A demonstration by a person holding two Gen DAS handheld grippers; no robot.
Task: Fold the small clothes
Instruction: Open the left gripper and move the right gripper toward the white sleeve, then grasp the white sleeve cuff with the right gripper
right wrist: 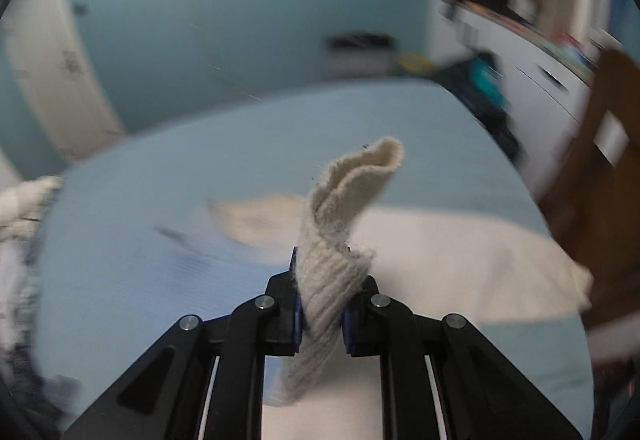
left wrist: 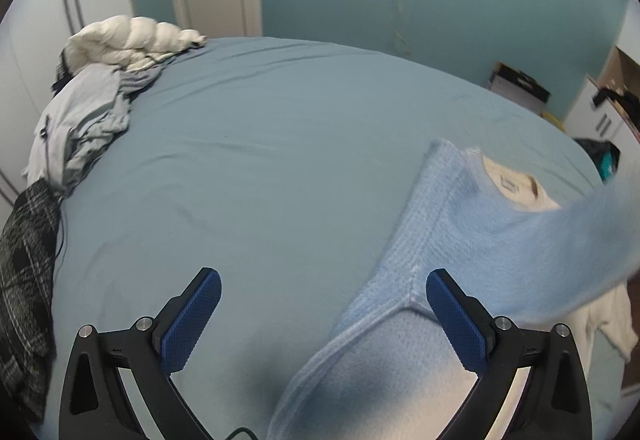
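Note:
A light blue knit garment (left wrist: 420, 240) lies on the blue-grey bed sheet (left wrist: 260, 160), low and to the right in the left wrist view. Part of it is blurred at the right edge. My left gripper (left wrist: 324, 316) hovers open over its left hem, with the right fingertip above the knit and nothing between the pads. A cream garment (right wrist: 440, 264) lies spread on the bed, and it also shows past the blue one as cream garment (left wrist: 512, 184). My right gripper (right wrist: 322, 304) is shut on a ribbed cream edge of that garment (right wrist: 344, 208), which sticks up beyond the fingers.
A heap of pale clothes (left wrist: 80, 120), a white duvet (left wrist: 132, 36) and a dark plaid item (left wrist: 24, 260) sit along the bed's left side. A box (left wrist: 516, 80) stands beyond the far edge. Wooden furniture (right wrist: 592, 180) and white drawers (right wrist: 532, 80) flank the right.

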